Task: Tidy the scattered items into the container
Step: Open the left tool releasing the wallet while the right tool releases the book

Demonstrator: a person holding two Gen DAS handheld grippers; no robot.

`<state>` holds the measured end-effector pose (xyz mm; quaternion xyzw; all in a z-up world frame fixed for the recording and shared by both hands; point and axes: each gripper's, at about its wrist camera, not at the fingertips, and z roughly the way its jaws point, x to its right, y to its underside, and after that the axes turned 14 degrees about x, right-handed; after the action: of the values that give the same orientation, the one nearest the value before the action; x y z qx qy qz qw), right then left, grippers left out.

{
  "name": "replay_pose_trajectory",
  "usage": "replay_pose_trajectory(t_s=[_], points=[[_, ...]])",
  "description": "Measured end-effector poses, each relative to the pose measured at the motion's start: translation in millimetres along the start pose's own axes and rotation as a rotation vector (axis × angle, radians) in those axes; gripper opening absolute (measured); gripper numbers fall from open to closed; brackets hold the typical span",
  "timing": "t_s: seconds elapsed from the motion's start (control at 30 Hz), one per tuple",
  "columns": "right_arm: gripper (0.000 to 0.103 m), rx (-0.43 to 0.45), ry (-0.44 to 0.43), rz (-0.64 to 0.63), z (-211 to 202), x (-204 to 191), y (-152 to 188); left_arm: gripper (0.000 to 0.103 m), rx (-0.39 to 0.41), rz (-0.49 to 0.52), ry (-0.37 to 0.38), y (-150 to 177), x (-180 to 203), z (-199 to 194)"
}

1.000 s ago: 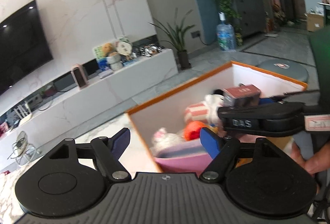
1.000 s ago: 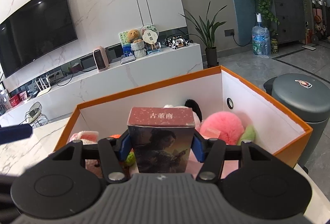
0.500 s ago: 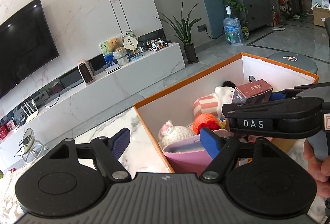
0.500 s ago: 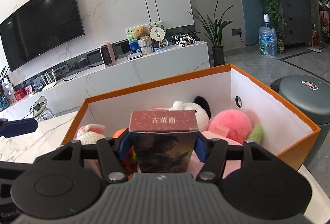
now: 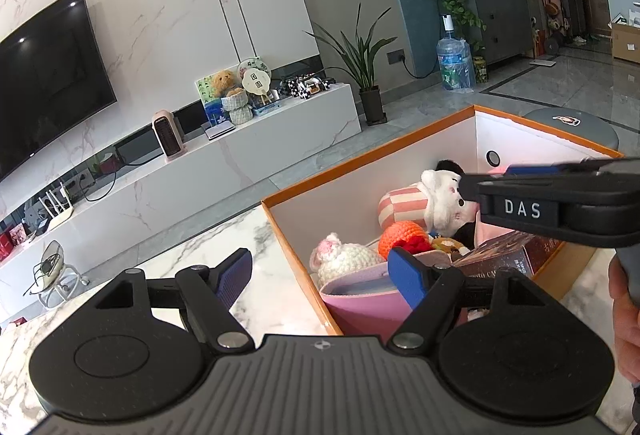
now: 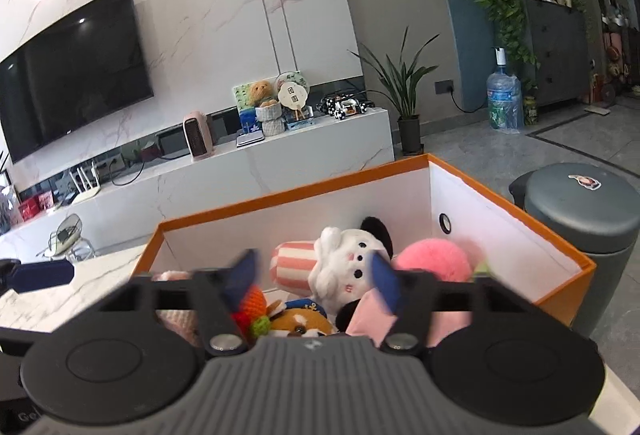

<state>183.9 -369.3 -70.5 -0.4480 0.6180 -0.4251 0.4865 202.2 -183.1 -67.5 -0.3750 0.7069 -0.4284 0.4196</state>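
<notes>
Looking from the left wrist, the left gripper (image 5: 320, 271) hangs spread and empty over the marble table (image 5: 208, 255) at the near left corner of the orange box (image 5: 400, 139); a dark card box (image 5: 500, 255) lies inside against the box's near wall, under the right gripper (image 5: 520, 171). From the right wrist, that gripper's jaws stand spread, holding nothing, above the plush toys (image 6: 348, 267). This looks like a release step; no loose items show, so I cannot tell whether more remain to fetch.

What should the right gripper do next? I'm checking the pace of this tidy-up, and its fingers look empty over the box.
Probably lift the right gripper up and back out of the orange-rimmed cardboard box. Its fingers are spread with nothing between them, and the dark printed carton lies inside the box among the plush toys, so the drop looks done.
</notes>
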Motion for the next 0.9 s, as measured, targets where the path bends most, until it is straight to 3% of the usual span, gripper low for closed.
replay_pose_trajectory(t_s=[0.1,0.2,0.33,0.47,0.53,0.6,0.73,0.9], points=[[0.028,-0.07,-0.004,0.005,9.8,0.5,4.5,0.089,-0.001,-0.004,0.001,-0.1,-0.7,0.2],[0.031,-0.099,0.009,-0.05,15.0,-6.3,8.3,0.089,-0.005,-0.005,0.001,-0.7,-1.1,0.5],[0.031,-0.075,0.027,-0.03,12.1,-2.8,7.1,0.089,-0.013,-0.007,0.005,-2.4,-2.3,-2.8],[0.043,-0.046,0.055,-0.006,8.2,1.4,5.4,0.089,-0.005,-0.021,0.012,-7.1,-6.5,-14.2],[0.054,-0.025,0.081,-0.005,5.3,2.5,3.5,0.089,0.001,-0.035,0.013,-10.7,-10.6,-21.2],[0.072,-0.008,0.123,-0.02,1.7,0.7,1.8,0.089,0.013,-0.052,0.009,-14.3,-15.8,-30.7],[0.077,0.028,0.194,-0.019,-14.1,-2.2,-9.7,0.09,0.047,-0.063,-0.017,-20.5,-25.8,-53.5],[0.083,0.038,0.207,0.026,-49.6,-13.7,-31.8,0.091,0.112,-0.083,-0.065,-29.9,-37.4,-82.0]])
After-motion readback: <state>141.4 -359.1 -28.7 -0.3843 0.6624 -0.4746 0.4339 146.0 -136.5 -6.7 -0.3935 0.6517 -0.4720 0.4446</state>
